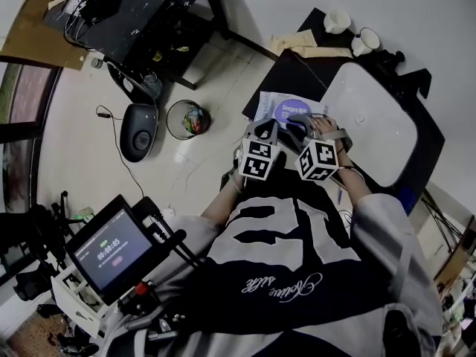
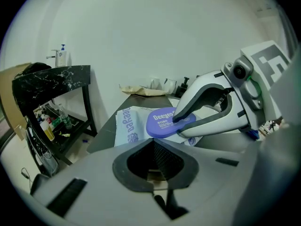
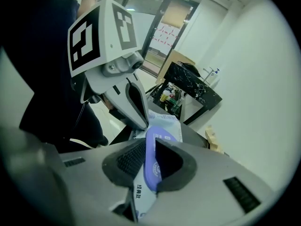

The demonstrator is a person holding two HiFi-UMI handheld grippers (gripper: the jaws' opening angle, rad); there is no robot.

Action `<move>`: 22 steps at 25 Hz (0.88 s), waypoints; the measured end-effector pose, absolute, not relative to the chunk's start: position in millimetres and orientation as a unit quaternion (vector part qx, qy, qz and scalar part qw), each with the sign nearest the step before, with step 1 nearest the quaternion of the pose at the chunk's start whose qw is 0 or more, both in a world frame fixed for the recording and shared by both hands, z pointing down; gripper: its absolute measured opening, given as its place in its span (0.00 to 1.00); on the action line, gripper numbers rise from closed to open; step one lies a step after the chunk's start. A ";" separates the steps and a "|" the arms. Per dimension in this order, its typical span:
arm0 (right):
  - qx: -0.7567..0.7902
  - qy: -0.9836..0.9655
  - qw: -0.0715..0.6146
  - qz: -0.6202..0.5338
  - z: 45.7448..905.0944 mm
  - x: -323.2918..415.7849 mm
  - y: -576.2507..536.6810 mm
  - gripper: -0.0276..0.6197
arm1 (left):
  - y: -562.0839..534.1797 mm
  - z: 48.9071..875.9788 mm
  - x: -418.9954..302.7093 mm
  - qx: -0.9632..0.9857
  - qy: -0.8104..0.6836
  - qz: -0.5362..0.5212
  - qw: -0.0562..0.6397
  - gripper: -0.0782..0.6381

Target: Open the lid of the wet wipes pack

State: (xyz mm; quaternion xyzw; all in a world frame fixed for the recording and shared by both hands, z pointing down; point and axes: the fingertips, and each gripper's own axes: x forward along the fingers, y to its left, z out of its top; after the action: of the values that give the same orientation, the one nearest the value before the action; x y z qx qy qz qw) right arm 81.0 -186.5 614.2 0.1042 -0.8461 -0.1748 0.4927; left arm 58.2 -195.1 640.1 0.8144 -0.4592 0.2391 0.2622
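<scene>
The left gripper [image 1: 262, 129] reaches over the near-left part of the wet wipes pack [image 2: 129, 125]. Its jaws are drawn together, with nothing between them. The pack lies flat on a dark table [image 1: 279, 73], close to the table's near-left corner. Its long axis runs roughly left to right and its printed face is up. The oval purple lid [image 2: 162, 122] sits on top toward the right half, its lettering reading upright toward the person. The right gripper [image 2: 180, 120] is clamped on the lid's right edge, one jaw above and one below. Whether the lid has lifted off the pack I cannot tell.

Far left in the room stands a black marble-topped table [image 1: 141, 6] with clutter on its lower shelf. On the pale floor below it are a grey rounded object [image 1: 139, 130] and, just to its right, a small waste bin [image 1: 186, 119]. A tablet showing a timer [image 1: 111, 253] sits near left. To the right of the pack a white basin [image 1: 368, 121] rests on the dark table, with two white cups [image 1: 337, 21] at the table's far end.
</scene>
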 end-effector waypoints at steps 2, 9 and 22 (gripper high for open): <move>0.106 -0.852 0.487 -0.158 611.8 81.5 -186.9 0.14 | -194.7 638.7 58.5 0.813 -0.460 0.238 0.265 0.11; 0.182 -0.888 0.403 -0.123 558.8 75.2 -208.1 0.11 | -190.0 637.7 58.6 0.815 -0.455 0.243 0.263 0.11; 0.306 -0.882 0.357 -0.031 555.1 89.6 -310.7 0.06 | -194.9 637.8 58.8 0.818 -0.451 0.238 0.266 0.11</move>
State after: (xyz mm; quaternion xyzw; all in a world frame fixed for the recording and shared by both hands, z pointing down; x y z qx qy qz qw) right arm 89.6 -310.7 555.1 0.3058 -0.8820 -0.0315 0.3571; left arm 58.8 -194.9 637.8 0.8177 -0.4511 0.2382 0.2665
